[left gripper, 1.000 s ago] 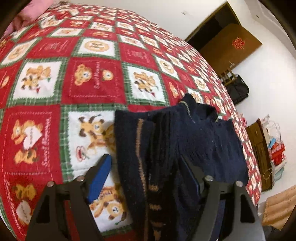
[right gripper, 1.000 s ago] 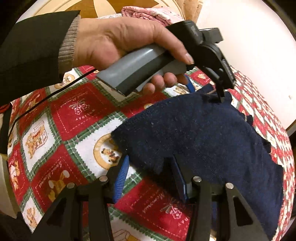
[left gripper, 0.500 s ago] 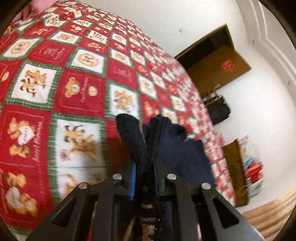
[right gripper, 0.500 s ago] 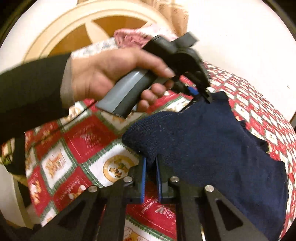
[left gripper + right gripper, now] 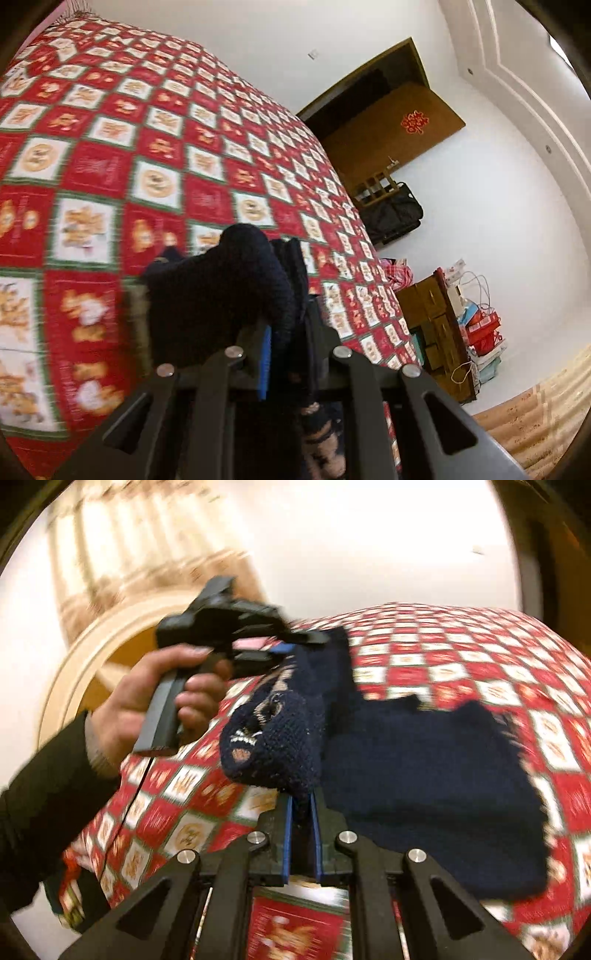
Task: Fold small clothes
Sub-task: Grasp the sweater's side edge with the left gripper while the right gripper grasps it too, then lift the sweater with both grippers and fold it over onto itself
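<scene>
Pinching sweater edges (both lifted): hand-held grippers.

**Black frames, blue pads, one dark sleeve**

Each gripper, left and right, is a matte black frame of angular struts with triangular cut-outs, silver round screw heads at the pivots and blue pads lining the fingers. The left hand is bare-skinned above a black sleeve with a greyish ribbed cuff; its grey-and-black handle trails a thin black cable.
</scene>
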### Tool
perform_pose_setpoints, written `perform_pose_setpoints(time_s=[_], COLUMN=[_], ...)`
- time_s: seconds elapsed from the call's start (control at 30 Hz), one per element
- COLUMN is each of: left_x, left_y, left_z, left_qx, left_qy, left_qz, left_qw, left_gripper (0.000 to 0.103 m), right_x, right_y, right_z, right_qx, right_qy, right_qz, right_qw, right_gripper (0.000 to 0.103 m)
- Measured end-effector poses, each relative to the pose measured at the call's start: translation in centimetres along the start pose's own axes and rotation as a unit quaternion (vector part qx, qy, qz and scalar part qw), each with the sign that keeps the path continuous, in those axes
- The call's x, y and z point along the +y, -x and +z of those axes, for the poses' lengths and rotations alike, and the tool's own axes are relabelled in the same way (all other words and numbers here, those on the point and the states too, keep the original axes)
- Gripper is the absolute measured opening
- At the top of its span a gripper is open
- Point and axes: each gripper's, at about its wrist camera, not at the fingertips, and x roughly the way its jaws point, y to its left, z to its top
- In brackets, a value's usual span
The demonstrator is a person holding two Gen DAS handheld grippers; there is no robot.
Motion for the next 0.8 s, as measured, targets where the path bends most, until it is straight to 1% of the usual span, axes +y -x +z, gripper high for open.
perform_pose_setpoints(time_s=[0.03,0.07,0.13,0.17,0.2,0.3,0.4,0.43,0.5,0.57,0.63,0.73,0.8], left_x=[-1.0,-1.4,-2.6,-3.0,-3.2,-4.4,-5.8,-6.2,-6.9,-7.5,-7.9,-7.9,-8.0], left_y=[-1.5,-2.0,-4.9,-6.2,-7.0,-11.1,-13.0,-13.2,-13.1,-12.6,-11.8,-11.1,-11.0], left_z=[0.2,0.0,0.0,-0.2,-0.5,-1.7,-2.8,-2.9,-3.0,-2.9,-2.9,-2.9,-2.8], left_qx=[0.005,0.007,0.026,0.036,0.043,0.075,0.092,0.096,0.097,0.095,0.092,0.089,0.088], left_qy=[-0.004,-0.005,-0.005,-0.009,-0.012,-0.019,-0.035,-0.039,-0.050,-0.057,-0.064,-0.065,-0.066], left_qz=[0.003,0.005,0.008,0.013,0.015,0.019,0.023,0.024,0.027,0.027,0.029,0.027,0.027], left_qw=[1.0000,0.9999,0.9996,0.9992,0.9989,0.9968,0.9949,0.9944,0.9936,0.9935,0.9933,0.9935,0.9936], left_gripper=[0.015,0.015,0.015,0.015,0.015,0.015,0.015,0.015,0.015,0.015,0.015,0.015,0.015], right_x=[-1.5,-2.7,-5.3,-6.5,-7.3,-10.1,-12.4,-12.7,-13.2,-14.0,-14.4,-14.4,-14.1], right_y=[0.8,1.3,2.6,3.0,3.3,3.3,3.6,3.7,4.3,4.5,3.7,1.5,0.3], right_z=[0.0,-0.1,-0.6,-1.0,-1.2,-2.3,-3.0,-3.2,-3.3,-3.1,-2.7,-2.5,-2.4], right_qx=[-0.008,-0.013,-0.021,-0.023,-0.023,-0.017,-0.002,0.003,-0.015,-0.018,-0.009,0.017,0.023], right_qy=[-0.019,-0.032,-0.063,-0.075,-0.083,-0.119,-0.140,-0.135,-0.139,-0.147,-0.143,-0.123,-0.103], right_qz=[-0.007,-0.013,-0.027,-0.035,-0.037,-0.042,-0.031,-0.033,-0.035,-0.035,-0.024,-0.024,-0.024], right_qw=[1.000,0.999,0.997,0.996,0.996,0.992,0.990,0.990,0.990,0.988,0.989,0.992,0.994], right_gripper=[0.006,0.005,0.000,0.000,0.000,0.000,0.000,0.000,0.001,0.001,0.001,0.001,0.001])
